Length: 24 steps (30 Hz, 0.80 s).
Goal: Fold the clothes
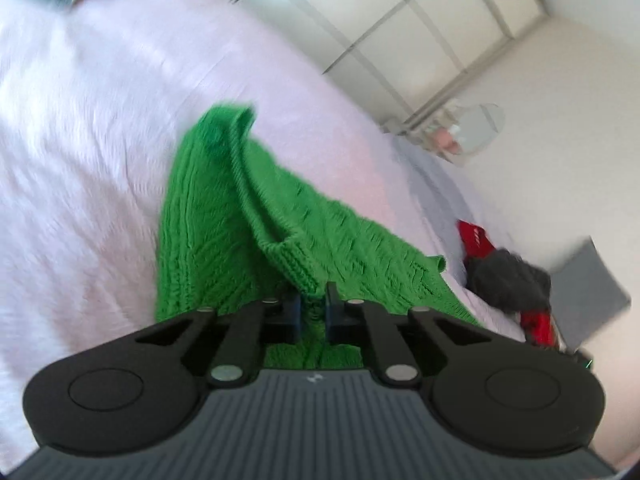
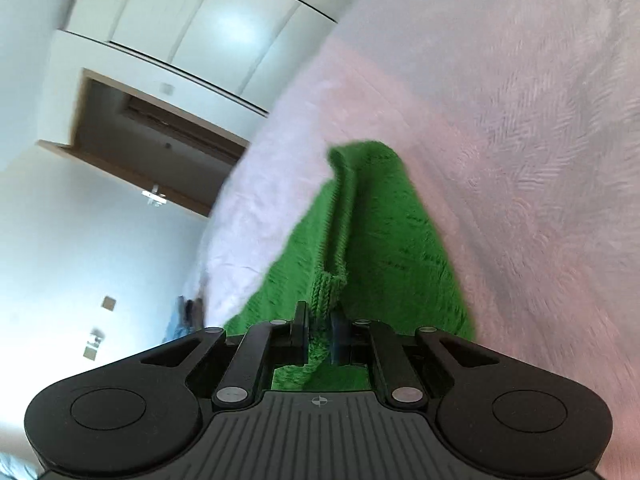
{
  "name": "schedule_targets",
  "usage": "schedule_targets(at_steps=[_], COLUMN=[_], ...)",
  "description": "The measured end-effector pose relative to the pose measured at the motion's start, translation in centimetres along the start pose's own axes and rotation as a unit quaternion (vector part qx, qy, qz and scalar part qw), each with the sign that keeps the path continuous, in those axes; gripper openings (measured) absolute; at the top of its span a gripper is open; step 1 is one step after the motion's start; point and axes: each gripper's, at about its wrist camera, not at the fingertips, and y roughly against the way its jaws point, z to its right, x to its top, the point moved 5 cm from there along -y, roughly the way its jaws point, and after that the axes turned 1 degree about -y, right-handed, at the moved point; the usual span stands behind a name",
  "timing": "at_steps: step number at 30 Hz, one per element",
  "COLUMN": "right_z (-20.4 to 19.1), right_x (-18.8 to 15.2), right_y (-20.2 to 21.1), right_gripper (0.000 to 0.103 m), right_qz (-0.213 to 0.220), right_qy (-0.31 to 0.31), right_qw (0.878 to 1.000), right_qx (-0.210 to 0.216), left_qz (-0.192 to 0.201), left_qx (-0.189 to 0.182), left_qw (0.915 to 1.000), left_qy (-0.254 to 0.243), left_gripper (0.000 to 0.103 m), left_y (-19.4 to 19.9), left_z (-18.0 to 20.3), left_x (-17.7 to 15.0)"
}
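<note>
Both grippers [image 1: 313, 300] [image 2: 320, 322] pinch sweater [image 1: 208, 216]; left sees red garment [image 1: 476, 240].

Left gripper [image 1: 313, 300] fingers pinched on green knit [image 1: 208, 216], right gripper [image 2: 320, 316] fingers likewise clamped on it

Home bedroom: bed w/ white cover [image 1: 100, 120], built-in wardrobe [image 1: 420, 20], wooden door [image 2: 160, 140], light switches.

No readable words, brands or numbers are showing. Only small white marks are appearing: a blurred emblem on the left gripper [image 1: 313, 307] housing, at six o'clock, and a crosshair circle on the right gripper [image 2: 320, 326] housing, likewise at six o'clock.
</note>
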Motion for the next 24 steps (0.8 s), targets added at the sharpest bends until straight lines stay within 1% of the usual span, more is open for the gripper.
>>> schedule_targets(at_steps=[3, 5, 6, 9, 11, 14, 17, 21, 24], right_z=[1.5, 2.5, 2.8, 2.4, 1.7, 1.8, 2.7, 4.0, 3.4], right_x=[-1.9, -2.9, -3.1, -3.3, -3.3, -3.7, -4.0, -4.7, -4.9], right_y=[0.6, 0.8, 1.0, 1.8, 2.5, 2.9, 2.7, 2.3, 2.4], right_gripper=[0.008, 0.008, 0.008, 0.008, 0.008, 0.008, 0.008, 0.008, 0.009], right_qz=[-0.007, -0.006, -0.003, 0.012, 0.021, 0.024, 0.017, 0.016, 0.02], right_qy=[-0.022, -0.029, -0.033, -0.038, -0.026, -0.02, -0.025, -0.03, -0.008], right_qw=[0.999, 0.999, 0.999, 0.999, 0.999, 0.999, 0.999, 0.998, 0.998], right_qx=[-0.025, -0.034, -0.033, -0.015, -0.007, -0.007, -0.027, -0.048, -0.067], left_qz=[-0.011, -0.009, -0.007, 0.008, 0.017, 0.019, 0.009, 0.013, 0.009], left_qx=[0.003, 0.008, 0.011, 0.012, 0.01, 0.015, 0.029, 0.033, 0.043], left_qw=[0.9998, 0.9997, 0.9995, 0.9996, 0.9997, 0.9997, 0.9995, 0.9993, 0.9989], left_qy=[0.014, 0.023, 0.027, 0.025, 0.015, 0.004, 0.004, -0.002, -0.019], left_gripper=[0.007, 0.007, 0.007, 0.007, 0.007, 0.007, 0.008, 0.009, 0.012], left_y=[1.6, 1.9, 2.0, 2.5, 3.1, 3.5, 3.2, 3.1, 3.7], left_z=[-0.8, -1.2, -1.4, -1.1, -0.6, -0.6, -1.2, -1.2, -0.9], left_x=[-2.3, -3.5, -4.0, -4.3, -4.4, -4.7, -5.6, -6.4, -6.4])
